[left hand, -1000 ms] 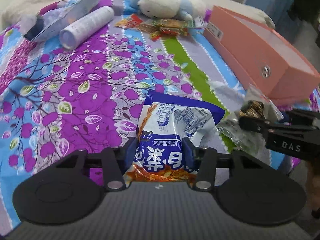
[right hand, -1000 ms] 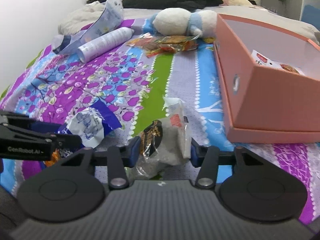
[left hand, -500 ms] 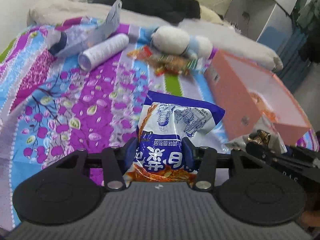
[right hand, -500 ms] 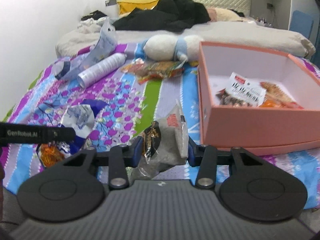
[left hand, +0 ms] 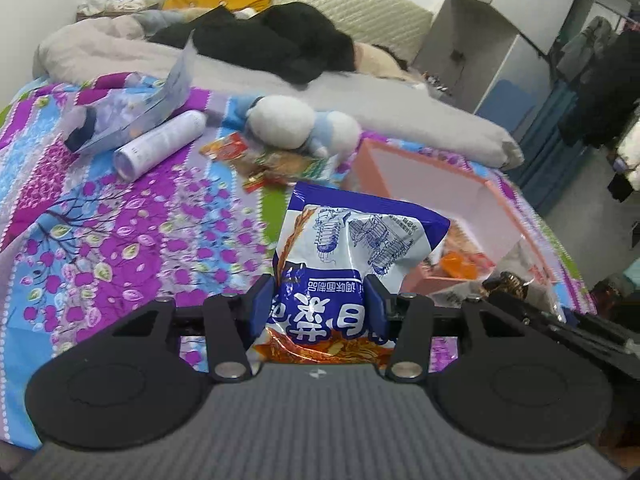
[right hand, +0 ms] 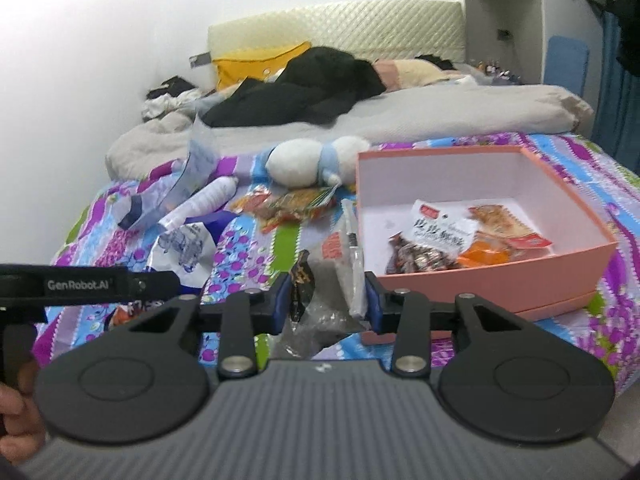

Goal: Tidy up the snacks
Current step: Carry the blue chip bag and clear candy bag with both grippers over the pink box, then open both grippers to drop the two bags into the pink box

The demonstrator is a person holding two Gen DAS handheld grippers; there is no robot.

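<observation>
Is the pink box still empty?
No. In the right wrist view the pink box already holds several snack packets on its floor.

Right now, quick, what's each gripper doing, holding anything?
Left gripper: shut on the blue and white crinkly snack bag.
Right gripper: closing on the clear plastic snack packet.

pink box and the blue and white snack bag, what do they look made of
Pink box: looks like matte paperboard, with flat stiff walls, crisp edges and no shine. Blue and white snack bag: looks like glossy plastic film, since it crinkles and catches glare in the left gripper.
</observation>
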